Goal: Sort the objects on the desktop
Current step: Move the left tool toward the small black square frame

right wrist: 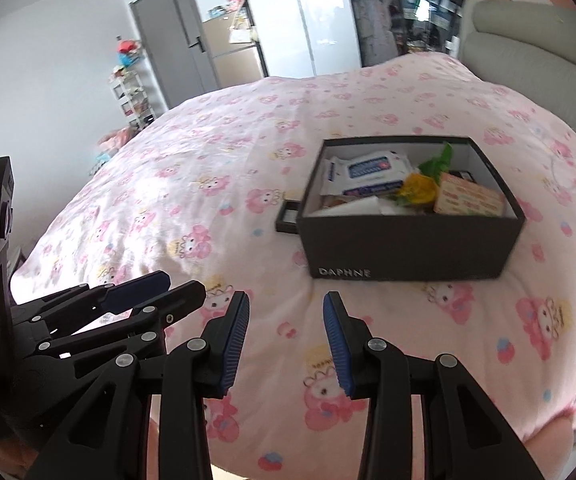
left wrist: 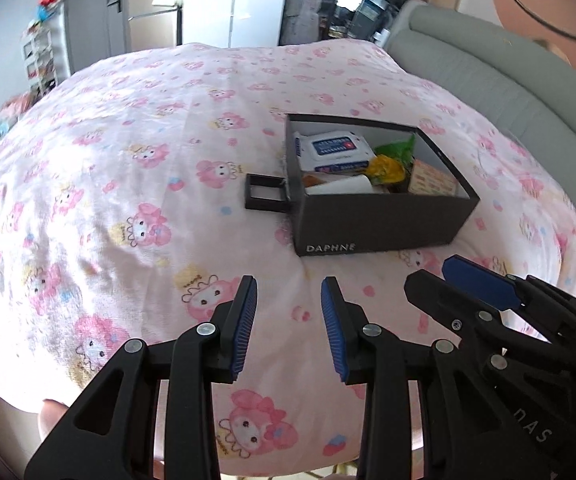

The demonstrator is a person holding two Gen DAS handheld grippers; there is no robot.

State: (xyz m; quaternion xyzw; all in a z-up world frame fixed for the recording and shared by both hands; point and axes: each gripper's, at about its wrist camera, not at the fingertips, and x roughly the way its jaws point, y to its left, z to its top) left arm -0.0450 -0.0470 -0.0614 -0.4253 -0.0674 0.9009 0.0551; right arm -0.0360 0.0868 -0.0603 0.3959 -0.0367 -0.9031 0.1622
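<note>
A black box marked DAPHNE [left wrist: 372, 220] [right wrist: 408, 244] stands on a surface under a pink cartoon-print cloth [left wrist: 148, 152] [right wrist: 208, 184]. Inside lie a white and blue wipes pack [left wrist: 334, 148] [right wrist: 368, 174], a yellow item [left wrist: 386, 169] [right wrist: 418, 192], a green wrapper [left wrist: 398, 147] [right wrist: 440, 160], a pink printed carton [left wrist: 432, 182] [right wrist: 470, 200] and white items. A small black frame [left wrist: 266, 196] [right wrist: 288, 218] lies against the box's left side. My left gripper [left wrist: 290, 292] is open and empty, short of the box. My right gripper [right wrist: 286, 308] is open and empty beside it, and shows in the left wrist view [left wrist: 448, 276].
A grey padded headboard [left wrist: 508, 80] [right wrist: 536, 40] runs behind the cloth on the right. A white shelf rack with toys [left wrist: 40, 60] [right wrist: 132, 92] and a grey door [right wrist: 172, 32] stand at the far left. The cloth's front edge drops off near me.
</note>
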